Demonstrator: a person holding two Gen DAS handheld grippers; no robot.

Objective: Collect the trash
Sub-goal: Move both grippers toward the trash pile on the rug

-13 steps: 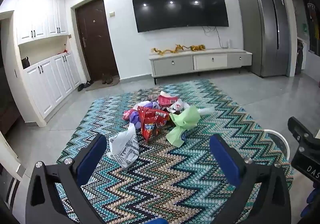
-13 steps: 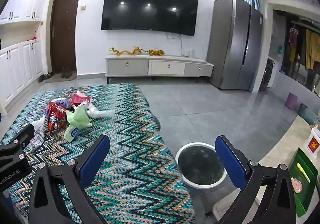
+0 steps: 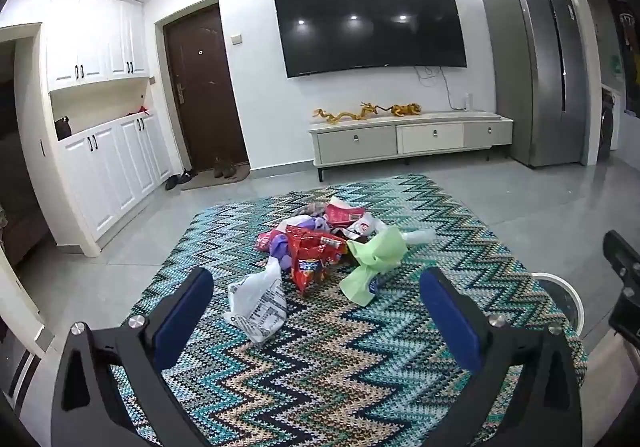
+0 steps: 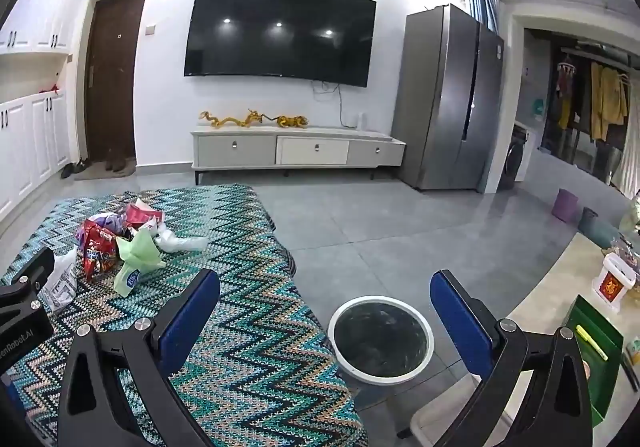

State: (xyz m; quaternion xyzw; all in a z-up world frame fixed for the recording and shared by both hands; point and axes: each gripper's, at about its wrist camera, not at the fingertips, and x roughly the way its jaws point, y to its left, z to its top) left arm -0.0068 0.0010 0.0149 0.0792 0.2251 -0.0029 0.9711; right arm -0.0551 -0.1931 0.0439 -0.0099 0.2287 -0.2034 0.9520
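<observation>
Hovering over a zigzag rug [image 3: 320,387] right now, both grippers are sitting wide apart with nothing between the blue pads. The left gripper [image 3: 316,311] is pointing pretty much straight at the trash pile [image 3: 320,243], which is lying on the rug a bit ahead of it. Closest to that gripper is a white printed plastic bag [image 3: 258,301], just ahead and slightly toward its left finger. Right behind that is a red snack bag [image 3: 310,255], and a light green bag [image 3: 374,261] is lying ahead toward its right finger. More wrappers, purple and pink stuff, are bunched up behind those, all touching or overlapping, hard to tell apart.

The right gripper [image 4: 324,307] is angling down at a round white-rimmed bin [image 4: 380,339] with a dark liner, standing on the grey floor just off the rug's edge, showing between its fingers and nearer the right one. From this gripper the same pile [image 4: 120,243] is sitting well off to the left and further ahead. The left gripper's black body is poking in at the far left edge of that view.

Beyond everything, a TV [image 3: 370,21] is hanging on the wall over a low cabinet [image 3: 408,135], and a fridge [image 4: 448,95] is standing to its right.
</observation>
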